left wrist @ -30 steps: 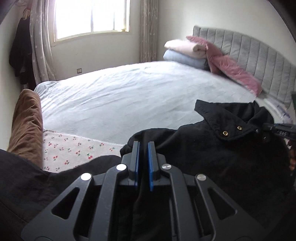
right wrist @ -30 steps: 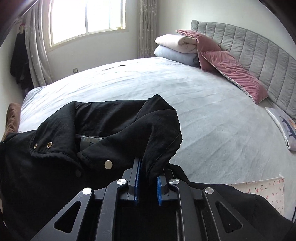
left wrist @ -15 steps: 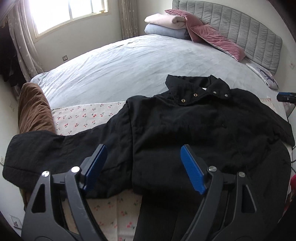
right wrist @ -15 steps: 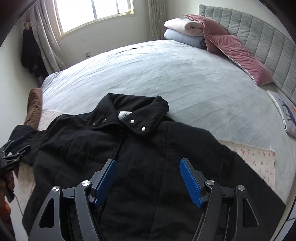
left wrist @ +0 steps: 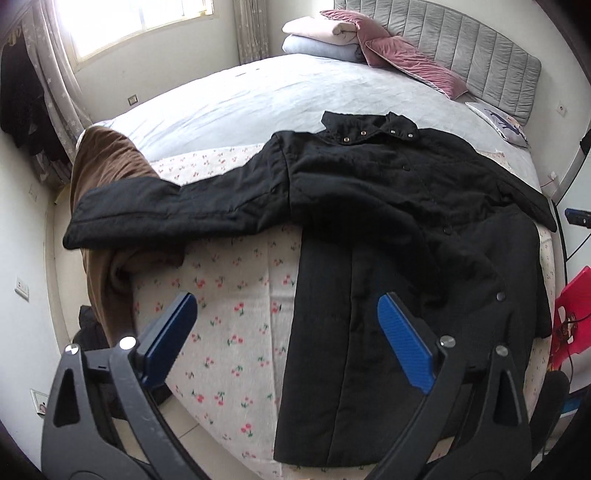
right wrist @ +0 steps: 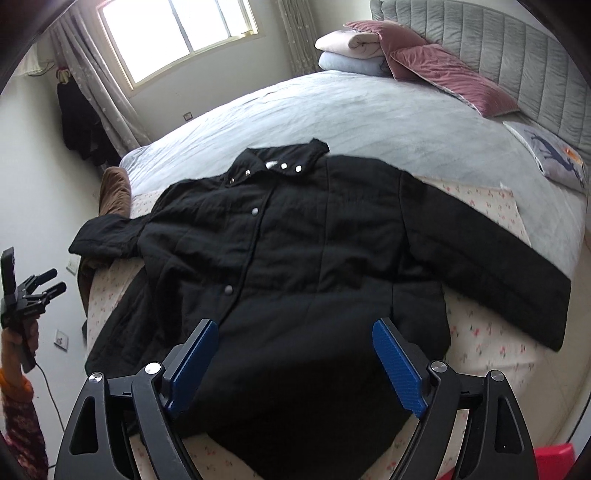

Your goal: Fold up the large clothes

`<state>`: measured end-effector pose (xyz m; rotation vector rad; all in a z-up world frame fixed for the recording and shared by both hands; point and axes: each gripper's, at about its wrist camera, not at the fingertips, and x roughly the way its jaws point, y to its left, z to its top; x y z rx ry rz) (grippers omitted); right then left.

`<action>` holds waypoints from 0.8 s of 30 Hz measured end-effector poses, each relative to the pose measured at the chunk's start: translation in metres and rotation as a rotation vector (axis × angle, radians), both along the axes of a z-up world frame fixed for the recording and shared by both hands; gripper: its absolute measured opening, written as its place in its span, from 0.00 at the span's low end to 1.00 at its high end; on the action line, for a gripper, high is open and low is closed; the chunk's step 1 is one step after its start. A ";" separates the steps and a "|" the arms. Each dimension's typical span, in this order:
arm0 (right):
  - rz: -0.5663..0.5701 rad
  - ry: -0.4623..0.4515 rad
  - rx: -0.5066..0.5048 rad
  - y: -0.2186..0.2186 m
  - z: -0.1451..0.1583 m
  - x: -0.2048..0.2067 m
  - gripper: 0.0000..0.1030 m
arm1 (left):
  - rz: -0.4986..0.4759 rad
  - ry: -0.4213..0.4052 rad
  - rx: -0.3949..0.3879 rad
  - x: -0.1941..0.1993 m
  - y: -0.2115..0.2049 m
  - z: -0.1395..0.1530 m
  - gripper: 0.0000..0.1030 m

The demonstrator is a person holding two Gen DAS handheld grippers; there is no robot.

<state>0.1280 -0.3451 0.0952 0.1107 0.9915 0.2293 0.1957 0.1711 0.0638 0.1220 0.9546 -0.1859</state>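
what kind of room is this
A bedroom, most likely in a home: a wide bed with a grey padded headboard, pillows stacked at its head, and a curtained window. A black coat lies spread on the bed.

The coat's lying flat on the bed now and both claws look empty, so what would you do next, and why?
Probably bring the left gripper to the sleeve that drapes off the bed over a brown cloth, and fold it across the coat. Both grippers' jaws are opening with nothing between them, and both sleeves lie spread out, unfolded.
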 end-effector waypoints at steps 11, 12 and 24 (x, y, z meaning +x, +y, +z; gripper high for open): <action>-0.100 0.150 0.139 -0.048 -0.107 -0.086 0.84 | 0.037 0.179 -0.233 -0.050 0.043 -0.103 0.95; -0.102 0.156 0.159 -0.050 -0.112 -0.089 0.84 | 0.034 0.191 -0.262 -0.052 0.045 -0.110 0.95; -0.100 0.196 0.378 -0.033 -0.167 -0.101 0.74 | -0.024 0.231 -0.422 -0.077 0.024 -0.141 0.54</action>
